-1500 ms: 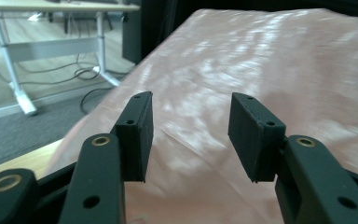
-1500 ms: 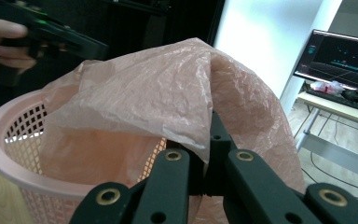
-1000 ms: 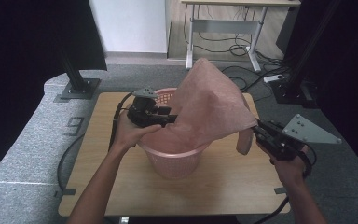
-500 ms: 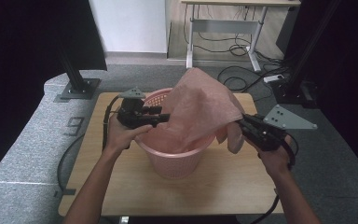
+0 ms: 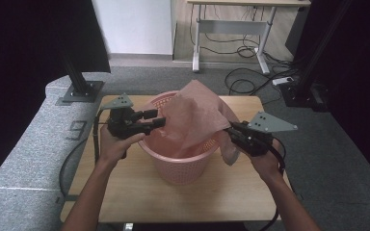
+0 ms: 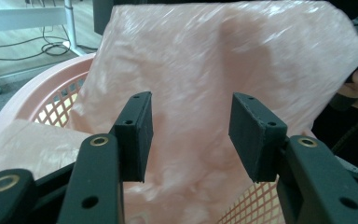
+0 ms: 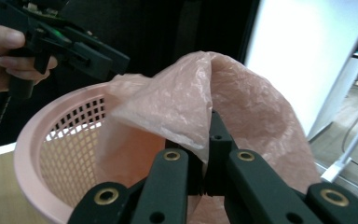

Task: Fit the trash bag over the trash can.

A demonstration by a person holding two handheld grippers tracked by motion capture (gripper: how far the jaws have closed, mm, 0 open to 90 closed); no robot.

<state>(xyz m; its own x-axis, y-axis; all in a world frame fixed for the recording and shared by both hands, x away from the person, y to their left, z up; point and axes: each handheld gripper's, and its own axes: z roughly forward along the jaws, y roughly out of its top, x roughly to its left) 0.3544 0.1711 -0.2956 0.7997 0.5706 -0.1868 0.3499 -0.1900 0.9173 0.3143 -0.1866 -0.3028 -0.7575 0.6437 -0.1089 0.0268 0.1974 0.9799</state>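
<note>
Centred on the wooden tabletop (image 5: 125, 192), the pink mesh plastic basket (image 5: 180, 166) is being lined: the thin pink plastic bag (image 5: 192, 118), now lowered onto its rim, is clamped by the right gripper (image 5: 232, 131), while the left gripper (image 5: 158, 119), jaws just widened, holds nothing.

Wooden table, one basket standing on it.

The table (image 5: 139, 192) is a light wood-grain top with rounded corners, set on a grey carpeted floor (image 5: 347, 159). A pink plastic lattice basket (image 5: 178, 166) stands upright directly on the top, roughly at its middle and nearer the far edge than the near one. The near half of the wood surface in front of the basket lies bare, as do the strips to either side of it. A black cable (image 5: 72, 161) loops off the table's left edge and down beside it.
</note>
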